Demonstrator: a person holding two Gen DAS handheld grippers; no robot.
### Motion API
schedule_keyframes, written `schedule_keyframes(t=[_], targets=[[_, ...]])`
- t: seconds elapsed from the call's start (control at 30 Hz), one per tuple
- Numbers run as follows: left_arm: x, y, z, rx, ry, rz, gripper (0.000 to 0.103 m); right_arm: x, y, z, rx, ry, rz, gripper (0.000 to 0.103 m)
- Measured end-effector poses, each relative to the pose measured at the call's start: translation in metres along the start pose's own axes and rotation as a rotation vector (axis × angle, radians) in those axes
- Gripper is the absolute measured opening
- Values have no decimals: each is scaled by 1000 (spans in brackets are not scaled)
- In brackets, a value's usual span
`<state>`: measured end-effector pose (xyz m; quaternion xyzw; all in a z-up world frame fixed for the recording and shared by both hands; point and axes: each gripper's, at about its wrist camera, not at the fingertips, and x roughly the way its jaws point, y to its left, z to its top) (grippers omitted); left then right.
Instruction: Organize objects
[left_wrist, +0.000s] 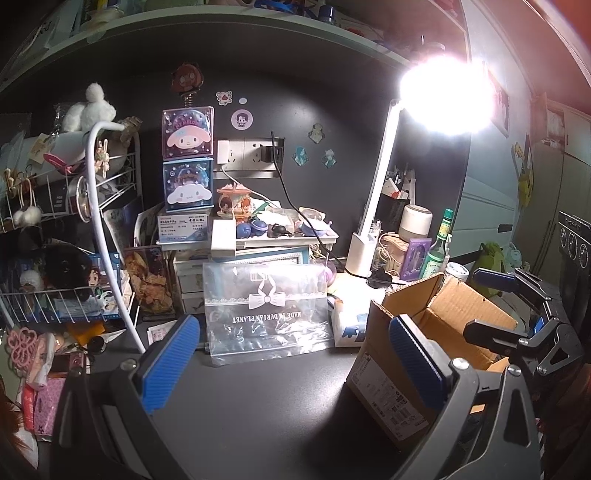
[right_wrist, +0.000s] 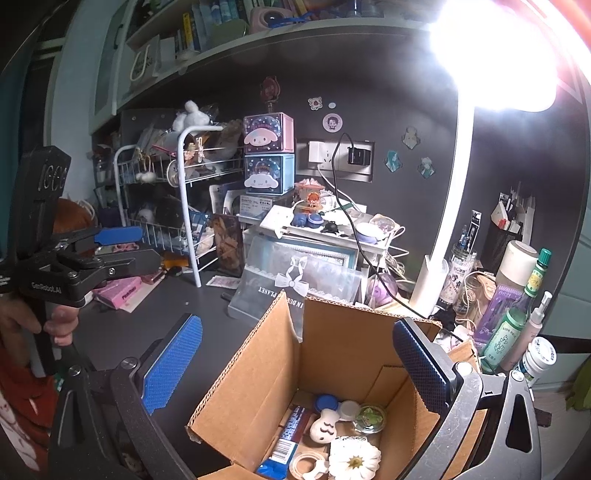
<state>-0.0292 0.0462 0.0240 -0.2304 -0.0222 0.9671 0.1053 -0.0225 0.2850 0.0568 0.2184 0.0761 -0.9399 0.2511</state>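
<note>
An open cardboard box (right_wrist: 332, 354) stands on the dark desk and holds several small items, among them a white flower (right_wrist: 354, 459), a round green tin (right_wrist: 369, 417) and a blue packet (right_wrist: 284, 443). My right gripper (right_wrist: 295, 354) is open and empty, hovering over the box. My left gripper (left_wrist: 291, 358) is open and empty above the desk, left of the box (left_wrist: 417, 350). It also shows in the right wrist view (right_wrist: 118, 236). A clear plastic bag (left_wrist: 266, 310) with a bow print leans ahead of it.
A white wire rack (left_wrist: 74, 221) full of plush toys stands at left. Stacked boxes and a cluttered tray (left_wrist: 280, 229) sit at the back. A lit desk lamp (left_wrist: 373, 206), bottles (left_wrist: 439, 247) and pen holders crowd the right. Pink items (right_wrist: 118, 291) lie at the left.
</note>
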Motion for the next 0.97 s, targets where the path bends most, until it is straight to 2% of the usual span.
schedule_keyframes(t=[0.97], targets=[[5, 4, -1, -13, -1, -2, 102, 1, -1, 1, 3, -1, -5, 103]])
